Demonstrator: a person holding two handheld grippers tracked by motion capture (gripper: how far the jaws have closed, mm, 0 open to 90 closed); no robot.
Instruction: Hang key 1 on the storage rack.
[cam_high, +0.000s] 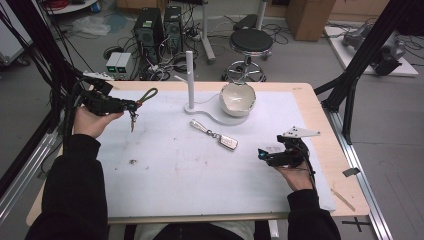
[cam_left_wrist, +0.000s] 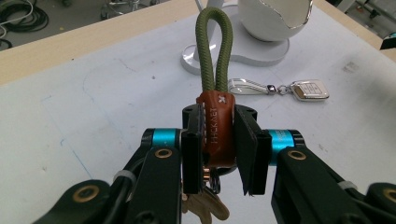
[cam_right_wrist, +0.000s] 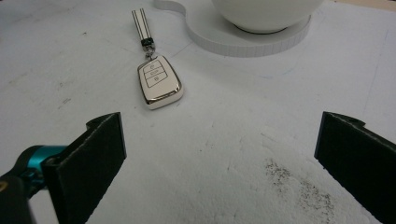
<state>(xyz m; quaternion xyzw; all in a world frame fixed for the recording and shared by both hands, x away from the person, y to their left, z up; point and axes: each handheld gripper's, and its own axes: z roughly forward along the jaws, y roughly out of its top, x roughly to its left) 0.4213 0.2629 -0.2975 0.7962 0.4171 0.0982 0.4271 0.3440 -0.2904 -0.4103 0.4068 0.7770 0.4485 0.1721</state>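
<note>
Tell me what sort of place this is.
Most likely a lab or workshop set up for recording. Computer towers stand on the floor among loose cables, a black metal frame flanks the table, and a work stool sits behind it.

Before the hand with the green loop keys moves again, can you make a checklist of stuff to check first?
1. Left gripper has a firm hold on the key ring's brown leather tab: ok, both pads press on it.
2. Green cord loop is free and sticks out past the jaws: ok.
3. Keys hang off the table mat: ok, they dangle in the air.
4. White post of the stand is upright and bare: ok.
5. Car key fob lies out of the way on the mat: ok.
6. Right gripper is open and holds nothing: ok.
</note>
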